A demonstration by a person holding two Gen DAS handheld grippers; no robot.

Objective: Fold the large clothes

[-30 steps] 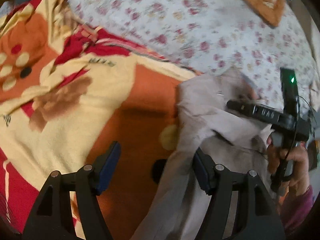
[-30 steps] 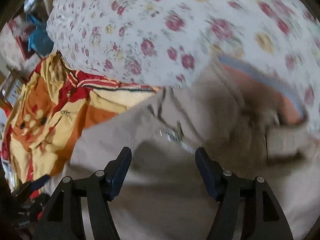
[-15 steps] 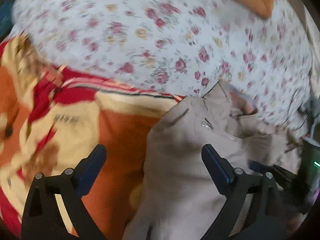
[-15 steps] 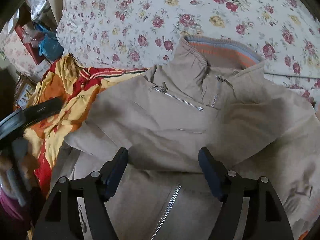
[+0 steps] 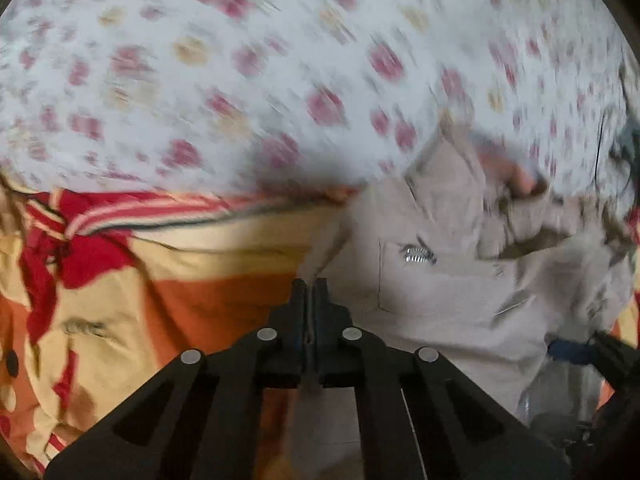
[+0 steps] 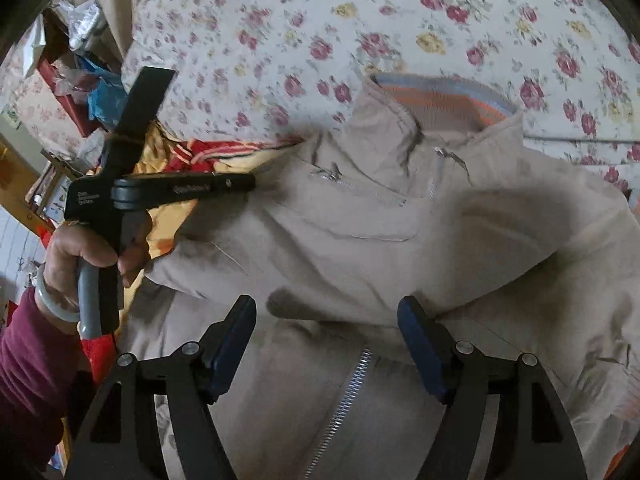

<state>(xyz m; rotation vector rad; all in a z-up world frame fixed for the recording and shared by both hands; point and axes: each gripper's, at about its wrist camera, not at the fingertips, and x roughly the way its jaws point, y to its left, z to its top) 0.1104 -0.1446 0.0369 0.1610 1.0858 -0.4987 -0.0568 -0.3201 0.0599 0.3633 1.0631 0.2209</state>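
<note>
The beige jacket (image 6: 400, 240) lies on the flowered sheet (image 6: 400, 20). The right gripper (image 6: 326, 344) gapes empty above it, also showing the person's hand (image 6: 80, 256). Only the left view shows the left gripper (image 5: 308, 300) snapped closed, empty, over an orange blanket (image 5: 160, 280).

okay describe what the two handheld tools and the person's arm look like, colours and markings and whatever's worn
Both tools are black linkage frames with silver pivot pins and dark blue finger pads. The left tool has small white lettering along its body, a grey handle and a red part below. The left hand wears a pale bangle and a maroon sleeve.
</note>
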